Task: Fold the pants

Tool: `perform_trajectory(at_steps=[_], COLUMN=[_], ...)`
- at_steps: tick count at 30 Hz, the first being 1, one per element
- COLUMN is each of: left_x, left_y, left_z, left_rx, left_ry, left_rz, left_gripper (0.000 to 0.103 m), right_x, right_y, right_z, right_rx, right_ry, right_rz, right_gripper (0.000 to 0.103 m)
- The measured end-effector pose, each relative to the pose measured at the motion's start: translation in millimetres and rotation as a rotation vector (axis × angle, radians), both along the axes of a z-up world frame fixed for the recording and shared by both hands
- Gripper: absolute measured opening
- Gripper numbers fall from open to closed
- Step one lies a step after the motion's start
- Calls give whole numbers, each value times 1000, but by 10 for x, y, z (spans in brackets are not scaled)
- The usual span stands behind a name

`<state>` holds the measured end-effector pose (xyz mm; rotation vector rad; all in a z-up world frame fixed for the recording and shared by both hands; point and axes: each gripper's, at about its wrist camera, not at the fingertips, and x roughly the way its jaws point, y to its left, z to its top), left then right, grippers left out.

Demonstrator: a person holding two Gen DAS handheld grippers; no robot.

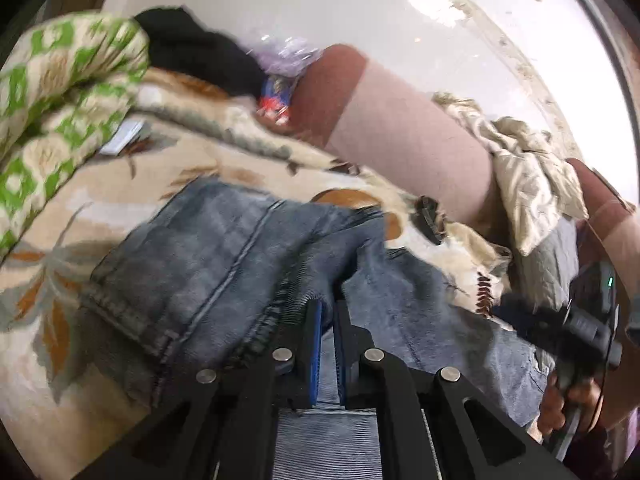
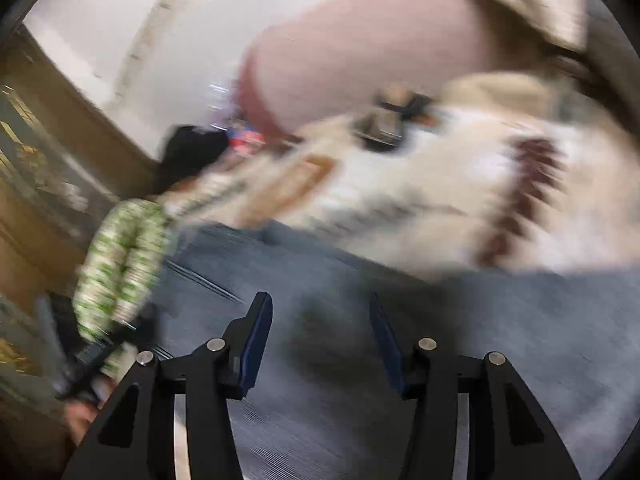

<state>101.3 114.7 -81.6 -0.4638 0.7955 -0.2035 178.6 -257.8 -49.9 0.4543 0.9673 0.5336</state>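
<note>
Blue denim pants (image 1: 224, 264) lie on a cream floral blanket (image 1: 120, 184). My left gripper (image 1: 327, 308) is shut on a fold of the denim, which bunches up between its blue pads. In the right wrist view, my right gripper (image 2: 320, 308) is open and empty, its fingers spread just above the denim (image 2: 340, 360). That view is motion-blurred. The right gripper's black body (image 1: 580, 320) and the hand holding it show at the right edge of the left wrist view.
A green and cream patterned quilt (image 1: 60, 92) lies at the left, with a black garment (image 1: 200, 52) behind it. A crumpled beige cloth (image 1: 528, 176) lies at the right. The person's leg (image 1: 392, 136) crosses behind the pants. White floor (image 1: 320, 8) lies beyond.
</note>
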Motion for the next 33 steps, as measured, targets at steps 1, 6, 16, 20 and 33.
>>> perform_trajectory(at_steps=[1,6,16,20,33], left_x=[25,74,44,10,148], left_y=[28,46,140,198,249], left_z=[-45,-147,-67,23,-293], left_rx=[1,8,-8,71,116], left_ry=[25,67,51,20,144], left_rz=[10,26,57,124,87], left_gripper=[8,8,8,8,7], right_x=[98,610,852,928,897], right_y=[126,608,778,834,701], right_z=[9,-219,-575,-535,-663], right_rx=[3,7,13,-49,-37], right_ry=[5,162,255,223,257], right_rz=[23,78,9,-29,-94], right_gripper=[54,54,7,5,25])
